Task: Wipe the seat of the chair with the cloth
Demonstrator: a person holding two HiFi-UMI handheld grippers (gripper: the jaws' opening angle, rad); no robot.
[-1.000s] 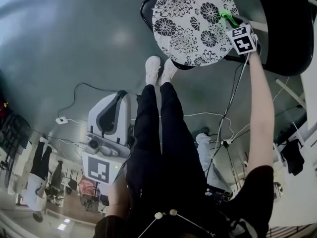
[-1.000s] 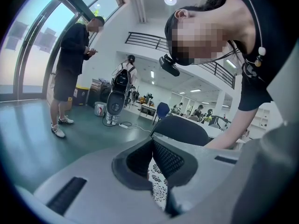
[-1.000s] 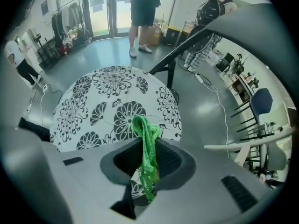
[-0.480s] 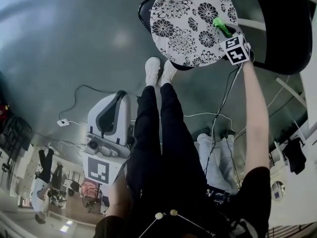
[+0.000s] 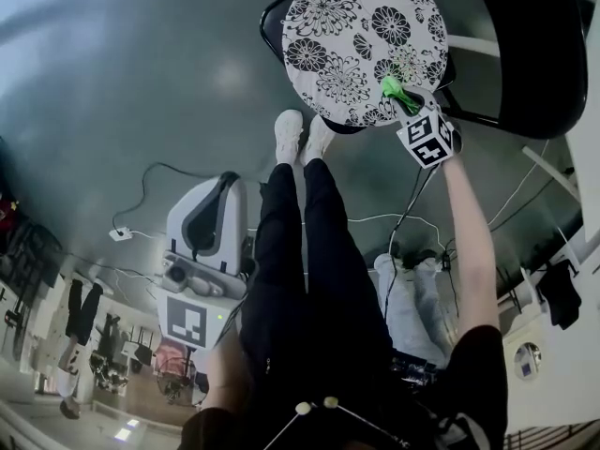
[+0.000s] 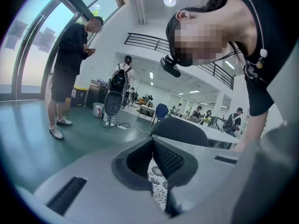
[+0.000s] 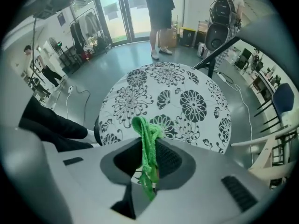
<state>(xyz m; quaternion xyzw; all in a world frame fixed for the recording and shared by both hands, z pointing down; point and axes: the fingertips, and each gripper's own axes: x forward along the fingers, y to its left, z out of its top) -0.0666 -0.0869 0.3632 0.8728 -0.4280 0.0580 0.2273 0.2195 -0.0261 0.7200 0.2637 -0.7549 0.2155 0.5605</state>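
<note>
The chair's round seat (image 5: 361,40) has a white cover with black flowers; its black backrest (image 5: 539,45) is at the upper right. My right gripper (image 5: 401,95) is shut on a green cloth (image 5: 396,91) at the seat's near right edge. In the right gripper view the green cloth (image 7: 146,143) stands pinched between the jaws, over the near edge of the seat (image 7: 173,104). My left gripper (image 5: 208,242) hangs low by the person's leg, away from the chair. In the left gripper view its jaws are closed with nothing between them (image 6: 150,161).
The person's black-trousered legs and white shoes (image 5: 300,134) stand just before the chair. Cables (image 5: 150,181) trail over the grey-green floor. A bystander (image 6: 70,69) stands at the left of the left gripper view, with desks and chairs behind.
My right gripper has drawn the green cloth across the seat toward its near edge, down and left in the head view. The left gripper has stayed put.
</note>
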